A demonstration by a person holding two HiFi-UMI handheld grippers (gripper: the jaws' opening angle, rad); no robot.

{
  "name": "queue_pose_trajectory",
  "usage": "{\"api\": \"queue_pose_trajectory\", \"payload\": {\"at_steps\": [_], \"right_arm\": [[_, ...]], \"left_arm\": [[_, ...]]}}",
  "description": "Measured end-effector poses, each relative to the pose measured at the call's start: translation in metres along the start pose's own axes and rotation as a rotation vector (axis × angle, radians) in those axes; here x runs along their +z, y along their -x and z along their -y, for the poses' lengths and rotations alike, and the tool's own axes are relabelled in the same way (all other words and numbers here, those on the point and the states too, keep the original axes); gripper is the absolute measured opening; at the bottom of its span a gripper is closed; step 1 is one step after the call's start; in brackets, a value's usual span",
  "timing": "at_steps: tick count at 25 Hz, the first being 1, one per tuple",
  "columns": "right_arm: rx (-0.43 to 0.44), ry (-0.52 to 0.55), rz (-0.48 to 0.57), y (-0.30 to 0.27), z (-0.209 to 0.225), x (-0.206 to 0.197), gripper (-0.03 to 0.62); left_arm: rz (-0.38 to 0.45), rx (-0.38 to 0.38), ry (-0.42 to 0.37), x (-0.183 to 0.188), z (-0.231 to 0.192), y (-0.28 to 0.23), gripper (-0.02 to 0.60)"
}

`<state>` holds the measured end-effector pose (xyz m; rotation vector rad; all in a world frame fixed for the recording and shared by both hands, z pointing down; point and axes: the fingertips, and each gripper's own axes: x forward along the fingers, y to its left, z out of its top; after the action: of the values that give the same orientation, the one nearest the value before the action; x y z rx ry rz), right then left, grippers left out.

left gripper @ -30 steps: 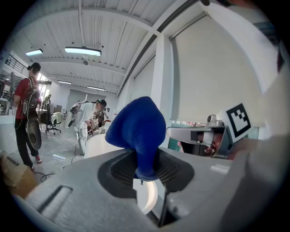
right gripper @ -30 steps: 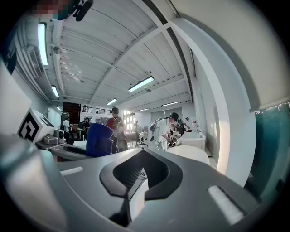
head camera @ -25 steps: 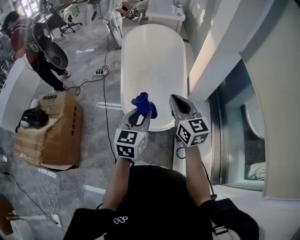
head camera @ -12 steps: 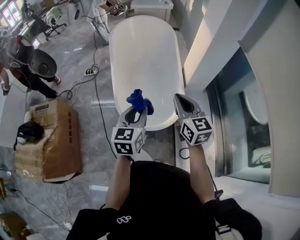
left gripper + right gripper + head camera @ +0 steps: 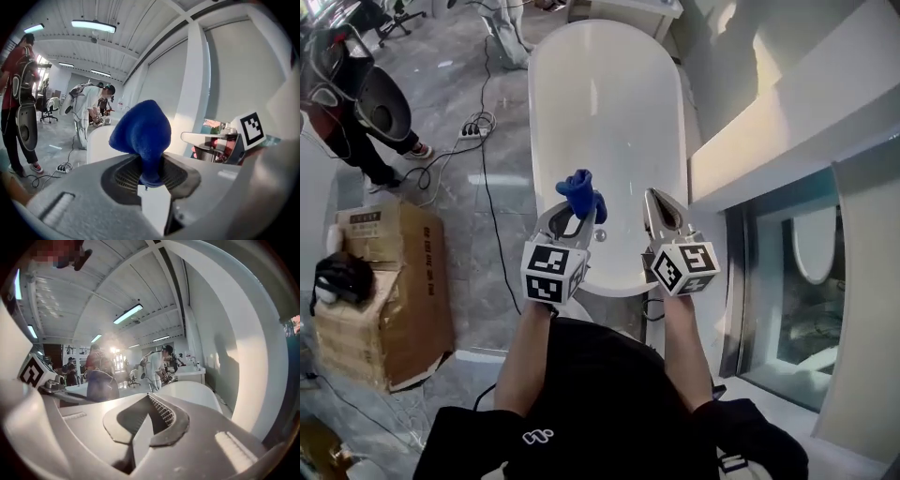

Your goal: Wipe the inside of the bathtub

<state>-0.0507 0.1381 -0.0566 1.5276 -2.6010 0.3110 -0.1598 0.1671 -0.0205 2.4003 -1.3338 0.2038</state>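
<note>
While the left gripper (image 5: pixel 572 217) pinches a crumpled blue cloth (image 5: pixel 580 195) between its jaws, the wad sticks up past the tips, just below the middle of the head view, over the near end of the white oval bathtub (image 5: pixel 609 103). That tub runs from the top centre of the frame down to the two grippers, its inside glossy. In the left gripper view the cloth (image 5: pixel 140 133) fills the gap between the ribbed pads. To its right, the right gripper (image 5: pixel 662 208) has its jaws pressed together with nothing between them, over the tub's near right rim. A brown cardboard box (image 5: pixel 389 291) sits on the grey marble floor (image 5: pixel 487 234) at lower left, and a person in dark clothes (image 5: pixel 356 112) stands at upper left, well apart from the tub.
</note>
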Motion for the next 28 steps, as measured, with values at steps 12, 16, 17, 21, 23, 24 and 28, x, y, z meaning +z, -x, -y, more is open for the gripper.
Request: {"api": "queue_pose_trajectory", "payload": {"at_steps": [12, 16, 17, 21, 23, 24, 28], "right_arm": [[-0.185, -0.075, -0.189, -0.096, 0.03, -0.059, 0.006], [-0.212, -0.104, -0.233, -0.099, 0.049, -0.08, 0.006], [-0.217, -0.108, -0.24, -0.098, 0.055, -0.084, 0.006], [-0.217, -0.133, -0.271, -0.096, 0.083, -0.1, 0.006], [-0.198, -0.146, -0.288, -0.096, 0.101, -0.115, 0.006], [-0.188, -0.153, -0.297, -0.096, 0.11, -0.127, 0.006], [-0.116, -0.177, -0.349, -0.104, 0.145, -0.2, 0.006]], "left_arm": [[-0.198, -0.096, 0.068, -0.035, -0.113, -0.077, 0.104], [-0.25, -0.132, 0.052, -0.049, -0.114, -0.104, 0.104], [-0.263, -0.139, 0.045, -0.053, -0.111, -0.111, 0.104], [-0.31, -0.137, 0.033, -0.074, -0.105, -0.136, 0.104], [-0.329, -0.121, 0.036, -0.089, -0.1, -0.15, 0.104], [-0.339, -0.117, 0.04, -0.098, -0.096, -0.157, 0.104], [-0.41, -0.055, 0.057, -0.159, -0.091, -0.187, 0.104]]}}
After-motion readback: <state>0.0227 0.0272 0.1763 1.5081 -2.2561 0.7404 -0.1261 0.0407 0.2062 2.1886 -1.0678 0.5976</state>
